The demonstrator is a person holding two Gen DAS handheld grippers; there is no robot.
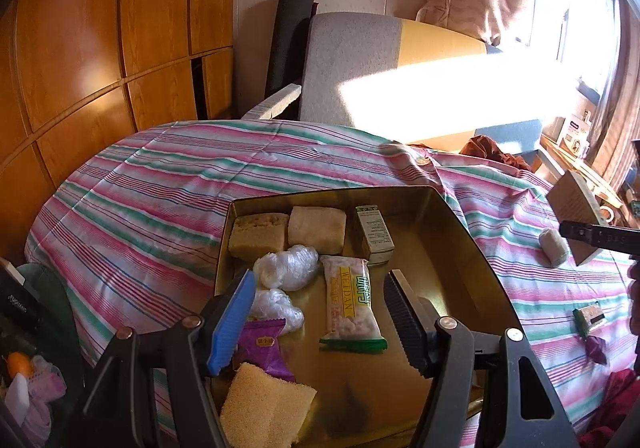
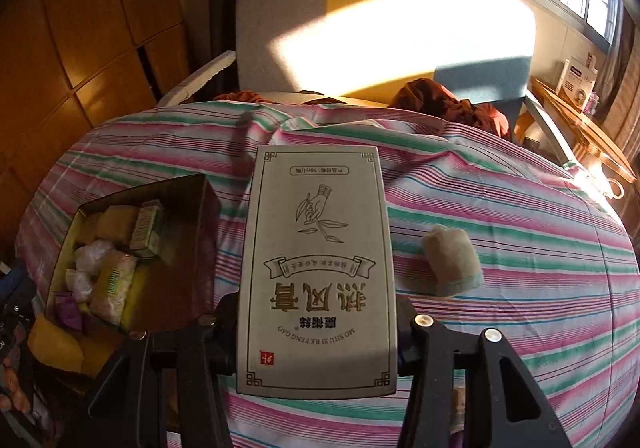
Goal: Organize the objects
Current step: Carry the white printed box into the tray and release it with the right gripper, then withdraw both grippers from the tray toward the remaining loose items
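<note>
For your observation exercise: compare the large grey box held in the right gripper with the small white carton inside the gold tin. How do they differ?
The large grey box is clamped in the right gripper above the striped cloth; the small white carton lies in the gold tin, ungripped. The grey box is much bigger and flatter. It bears a hand-and-leaf drawing; the carton shows fine print. Both are printed rectangular packages.

The left wrist view is taken from close above the open gold metal tin (image 1: 448,232), looking steeply down and forward, the pink-and-green striped bedcover (image 1: 160,183) spreading toward 12 o'clock. The right wrist view is set a little higher and to the right, facing the same way; the tin (image 2: 208,203) is seen at 9 o'clock. The bedcover (image 2: 520,240), the tin and the grey-and-yellow upholstered chair (image 1: 360,59) (image 2: 288,3) are shared.
</note>
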